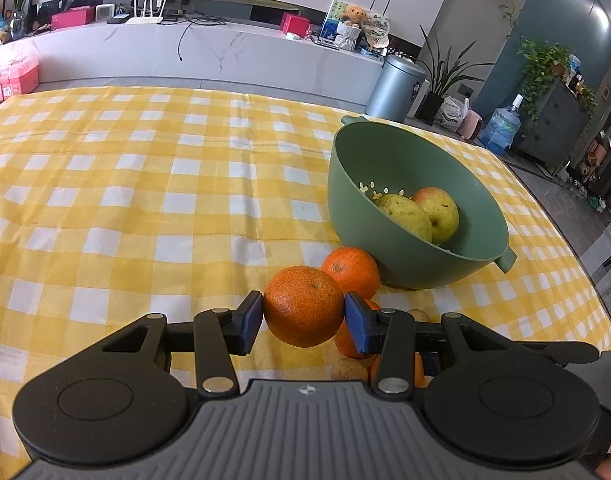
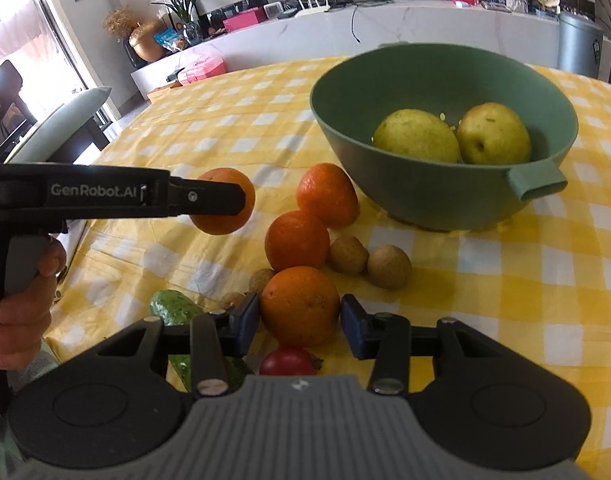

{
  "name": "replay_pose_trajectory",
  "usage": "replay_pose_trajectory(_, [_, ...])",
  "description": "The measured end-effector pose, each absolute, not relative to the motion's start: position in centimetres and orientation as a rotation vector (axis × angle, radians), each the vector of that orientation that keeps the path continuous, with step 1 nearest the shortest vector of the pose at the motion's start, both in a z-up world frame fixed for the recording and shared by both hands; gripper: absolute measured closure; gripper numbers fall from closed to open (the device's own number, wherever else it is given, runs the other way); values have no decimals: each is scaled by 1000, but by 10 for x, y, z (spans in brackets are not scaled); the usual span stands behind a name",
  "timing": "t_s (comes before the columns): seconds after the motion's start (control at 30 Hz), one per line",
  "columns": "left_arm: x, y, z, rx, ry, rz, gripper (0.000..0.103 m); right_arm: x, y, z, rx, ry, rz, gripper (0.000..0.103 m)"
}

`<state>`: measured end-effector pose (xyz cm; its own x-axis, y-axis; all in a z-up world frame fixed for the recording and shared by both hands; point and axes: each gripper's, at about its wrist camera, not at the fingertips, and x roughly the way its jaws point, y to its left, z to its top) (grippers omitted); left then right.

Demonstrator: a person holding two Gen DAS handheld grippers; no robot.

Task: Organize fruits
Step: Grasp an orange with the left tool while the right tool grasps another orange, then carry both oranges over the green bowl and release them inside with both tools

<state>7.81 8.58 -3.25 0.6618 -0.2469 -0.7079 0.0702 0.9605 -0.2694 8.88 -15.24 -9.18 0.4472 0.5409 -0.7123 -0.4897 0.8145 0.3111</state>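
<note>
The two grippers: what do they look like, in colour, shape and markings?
Each gripper, left and right, has a ribbed grey body, black linkage arms with silver rivets, two round black discs and blue finger pads. The left one's black side reads "GenRobot.AI" in white. A bare hand grips its handle.

Home living room, pretty clearly: long white marble-look TV console (image 1: 209, 46) with white four-antenna router (image 1: 144, 12), teddy bear (image 1: 355, 14), potted green plants (image 1: 545, 64), blue water jug (image 1: 499, 126), yellow-white checkered tablecloth (image 1: 145, 184) on table.
</note>
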Motion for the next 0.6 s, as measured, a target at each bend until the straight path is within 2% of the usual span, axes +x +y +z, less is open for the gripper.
replay_pose_trajectory(0.23, [74,85,-22,-223,769,-191,53,81,-164,-76,75,830,628,62])
replay_pose_trajectory(0.6, [80,63,5,-166,659,-248,53,75,-193,-35,60,595,547,62])
